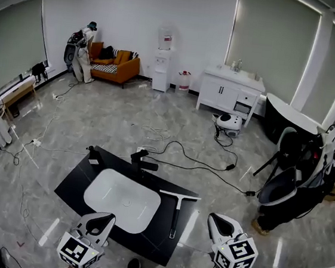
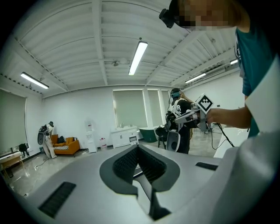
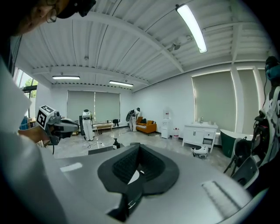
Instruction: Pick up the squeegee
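The squeegee is lying flat on the black slab, at 3 o'clock of the white basin. Its blade bar is sitting at the far end and its handle is running back toward the near edge. The right gripper is hovering at about 4 o'clock of it, near but apart. The left gripper is hanging by the basin's 6 o'clock rim. Both are keeping their jaws clenched on nothing.

The likeliest slip, as I am judging it, is arriving with the jaws closed. The tips would then be nudging the thin handle rather than straddling it, sending it sliding into the basin or off the slab's near edge. A handle lying this flat is also leaving little room under it, so a pad may be scraping the slab and pinching only one side. Loose cables are trailing over the floor at 12 o'clock of the slab, a hazard for feet.

No brand or wording is reading clearly. Only the square markers on the gripper cubes are showing.
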`<state>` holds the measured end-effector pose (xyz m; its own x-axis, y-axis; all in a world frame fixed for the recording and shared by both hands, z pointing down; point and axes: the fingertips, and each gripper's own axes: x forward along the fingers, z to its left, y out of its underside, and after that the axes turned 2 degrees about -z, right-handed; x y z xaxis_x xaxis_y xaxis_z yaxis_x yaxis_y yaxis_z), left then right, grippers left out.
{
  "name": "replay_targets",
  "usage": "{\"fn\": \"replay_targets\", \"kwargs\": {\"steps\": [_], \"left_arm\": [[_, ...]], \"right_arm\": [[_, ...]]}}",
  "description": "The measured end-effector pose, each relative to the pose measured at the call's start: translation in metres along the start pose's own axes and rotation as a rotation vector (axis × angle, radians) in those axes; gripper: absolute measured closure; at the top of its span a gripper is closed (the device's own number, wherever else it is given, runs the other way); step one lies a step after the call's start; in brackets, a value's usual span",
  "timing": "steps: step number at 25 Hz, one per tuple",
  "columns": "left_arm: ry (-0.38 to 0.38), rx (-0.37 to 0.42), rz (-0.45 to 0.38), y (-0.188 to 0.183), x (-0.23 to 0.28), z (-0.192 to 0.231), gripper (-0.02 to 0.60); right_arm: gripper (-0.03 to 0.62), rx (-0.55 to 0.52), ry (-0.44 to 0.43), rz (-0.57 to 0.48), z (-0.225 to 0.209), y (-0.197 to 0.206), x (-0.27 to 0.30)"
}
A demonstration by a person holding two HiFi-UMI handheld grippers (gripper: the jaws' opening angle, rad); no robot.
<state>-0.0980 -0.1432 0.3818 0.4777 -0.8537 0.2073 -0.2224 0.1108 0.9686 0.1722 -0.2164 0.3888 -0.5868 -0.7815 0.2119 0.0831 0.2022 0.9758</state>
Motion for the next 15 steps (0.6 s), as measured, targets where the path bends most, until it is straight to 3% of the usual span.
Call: {"fn": "replay_targets", "kwargs": {"steps": [4, 15], "left_arm": [[0.037, -0.003, -0.008, 0.000, 0.025, 0.024, 0.575], [0.119, -0.080, 0.031, 0.047, 0.090, 0.069, 0.575]], "right_arm": [[0.583, 0.021, 0.031, 0.019, -0.009, 0.008, 0.029], [0.571, 0.101, 0.083, 0.091, -0.039, 0.066, 0.112]]}}
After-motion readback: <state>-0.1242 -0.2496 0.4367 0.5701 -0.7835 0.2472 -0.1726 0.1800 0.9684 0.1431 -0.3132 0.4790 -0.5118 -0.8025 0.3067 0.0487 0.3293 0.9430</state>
